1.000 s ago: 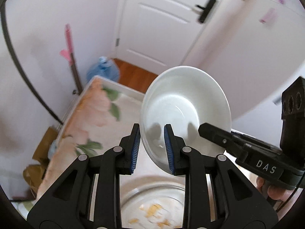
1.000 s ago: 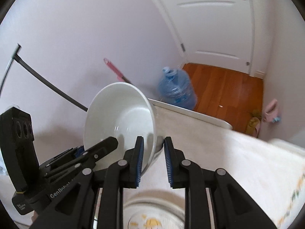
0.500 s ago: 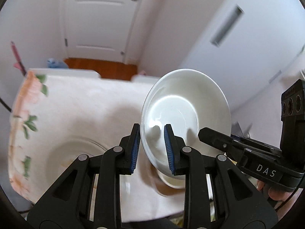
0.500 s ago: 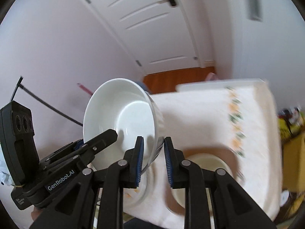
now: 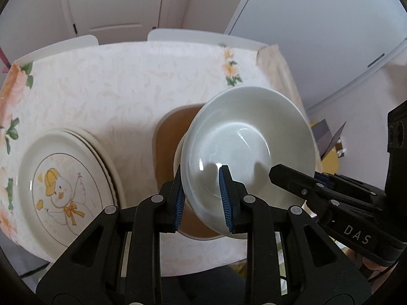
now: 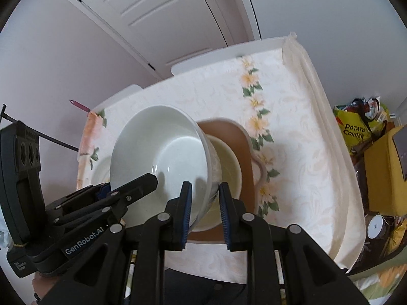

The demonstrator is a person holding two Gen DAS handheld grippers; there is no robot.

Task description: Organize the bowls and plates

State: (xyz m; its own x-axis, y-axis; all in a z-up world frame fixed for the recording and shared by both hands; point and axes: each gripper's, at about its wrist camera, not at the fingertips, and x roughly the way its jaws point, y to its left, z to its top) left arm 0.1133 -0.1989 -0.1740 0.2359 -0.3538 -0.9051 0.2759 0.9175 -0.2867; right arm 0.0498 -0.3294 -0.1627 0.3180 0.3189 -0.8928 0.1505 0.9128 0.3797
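A white bowl (image 5: 249, 137) (image 6: 162, 147) hangs tilted above the table, gripped by both grippers at once. My left gripper (image 5: 203, 198) is shut on its near-left rim, and my right gripper (image 6: 204, 211) is shut on its near-right rim. Each gripper shows in the other's view: the right one (image 5: 330, 198), the left one (image 6: 106, 198). Under the bowl a pale second bowl (image 6: 229, 167) stands on a brown mat (image 5: 170, 137) (image 6: 229, 137). A stack of plates (image 5: 66, 178) with a duck drawing lies to the left of the mat.
The table wears a floral cloth (image 5: 114, 81) (image 6: 292, 132). Two white chair backs (image 5: 193, 35) stand at its far edge before a white door (image 6: 152, 12). A yellow snack bag (image 6: 358, 127) and a yellow box (image 6: 386, 172) sit on the floor at right.
Both grippers have swung together with the bowl from the table's end to over the brown mat. The duck plates, once straight below, now lie to the left.
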